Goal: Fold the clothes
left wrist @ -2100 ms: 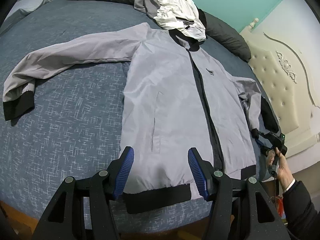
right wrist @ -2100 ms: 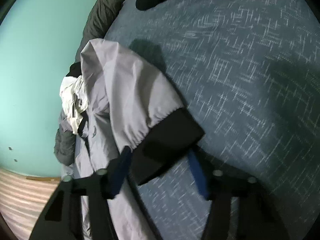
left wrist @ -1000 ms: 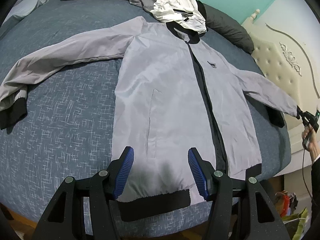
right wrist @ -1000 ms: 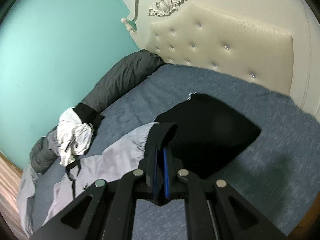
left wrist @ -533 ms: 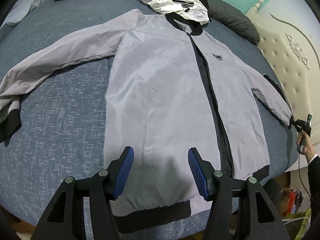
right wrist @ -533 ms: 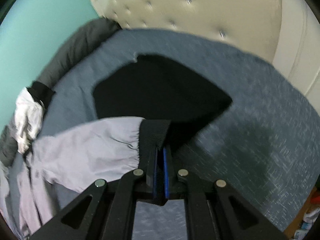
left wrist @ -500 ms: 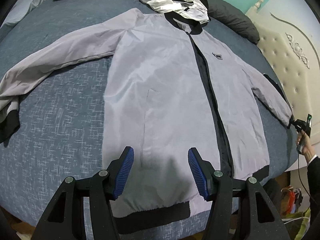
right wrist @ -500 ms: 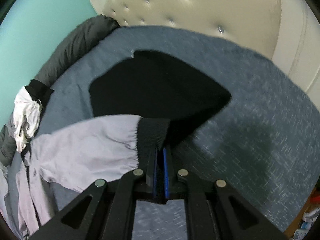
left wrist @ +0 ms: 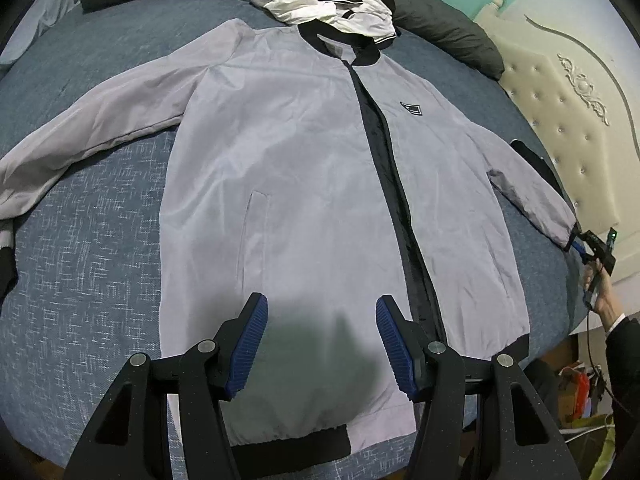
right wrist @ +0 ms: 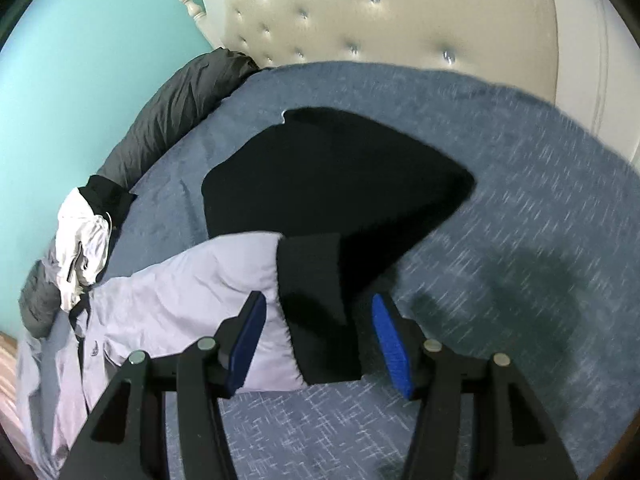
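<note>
Released a moment ago, the black cuff (right wrist: 316,312) lies between the spread right gripper (right wrist: 318,340); the grey jacket (left wrist: 312,184) sprawls flat on the bed (left wrist: 80,264), left gripper (left wrist: 320,344) spread above its near hem.

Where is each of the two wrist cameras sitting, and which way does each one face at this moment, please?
Left wrist: sits above the hem of the light grey zip jacket, facing up its front toward the collar; shows the open left gripper and the person's hand.
Right wrist: sits low over the blue bedspread, facing the cream tufted headboard; shows the open right gripper around the black sleeve cuff.
Both share the jacket, bedspread and headboard.
</note>
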`<state>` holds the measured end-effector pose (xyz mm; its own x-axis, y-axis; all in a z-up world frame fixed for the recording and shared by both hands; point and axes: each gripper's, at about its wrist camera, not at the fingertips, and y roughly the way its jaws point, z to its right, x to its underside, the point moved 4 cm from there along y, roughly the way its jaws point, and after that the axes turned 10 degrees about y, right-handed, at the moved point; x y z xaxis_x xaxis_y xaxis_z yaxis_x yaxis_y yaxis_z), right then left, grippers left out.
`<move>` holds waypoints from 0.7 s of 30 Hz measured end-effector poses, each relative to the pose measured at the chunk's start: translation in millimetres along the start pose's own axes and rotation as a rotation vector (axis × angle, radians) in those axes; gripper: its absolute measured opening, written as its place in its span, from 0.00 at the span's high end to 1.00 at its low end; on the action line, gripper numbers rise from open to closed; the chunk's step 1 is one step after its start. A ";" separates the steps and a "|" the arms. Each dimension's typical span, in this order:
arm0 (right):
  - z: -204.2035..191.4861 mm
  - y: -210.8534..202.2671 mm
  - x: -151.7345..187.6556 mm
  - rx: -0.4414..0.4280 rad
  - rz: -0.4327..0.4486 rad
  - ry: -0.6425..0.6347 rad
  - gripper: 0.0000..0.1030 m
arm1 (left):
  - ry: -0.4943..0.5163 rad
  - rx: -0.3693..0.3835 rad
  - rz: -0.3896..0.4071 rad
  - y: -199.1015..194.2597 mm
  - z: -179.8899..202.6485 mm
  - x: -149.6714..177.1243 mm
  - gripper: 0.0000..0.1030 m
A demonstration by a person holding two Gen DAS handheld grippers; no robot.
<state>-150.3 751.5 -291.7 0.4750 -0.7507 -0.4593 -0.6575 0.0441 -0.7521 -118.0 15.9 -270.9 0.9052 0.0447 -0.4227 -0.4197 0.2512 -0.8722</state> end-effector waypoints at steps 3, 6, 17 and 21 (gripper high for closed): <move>4.9 7.8 7.6 -0.009 -0.030 0.009 0.69 | -0.006 -0.014 -0.001 -1.8 -4.3 -0.1 0.41; 7.9 10.5 12.0 -0.008 -0.037 0.004 0.97 | -0.013 -0.025 -0.003 -2.8 -8.6 -0.5 0.41; 8.4 -4.4 -3.9 0.064 0.020 -0.017 0.97 | -0.028 -0.039 0.017 -8.5 -23.6 -4.5 0.41; 6.5 -20.9 -6.3 0.038 0.069 0.046 0.96 | -0.041 -0.050 0.039 -20.3 -39.6 -5.7 0.41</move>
<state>-135.7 759.5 -276.2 0.4015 -0.7743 -0.4891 -0.6643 0.1213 -0.7375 -117.3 -27.7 -260.5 0.8895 0.0934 -0.4473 -0.4569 0.1997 -0.8668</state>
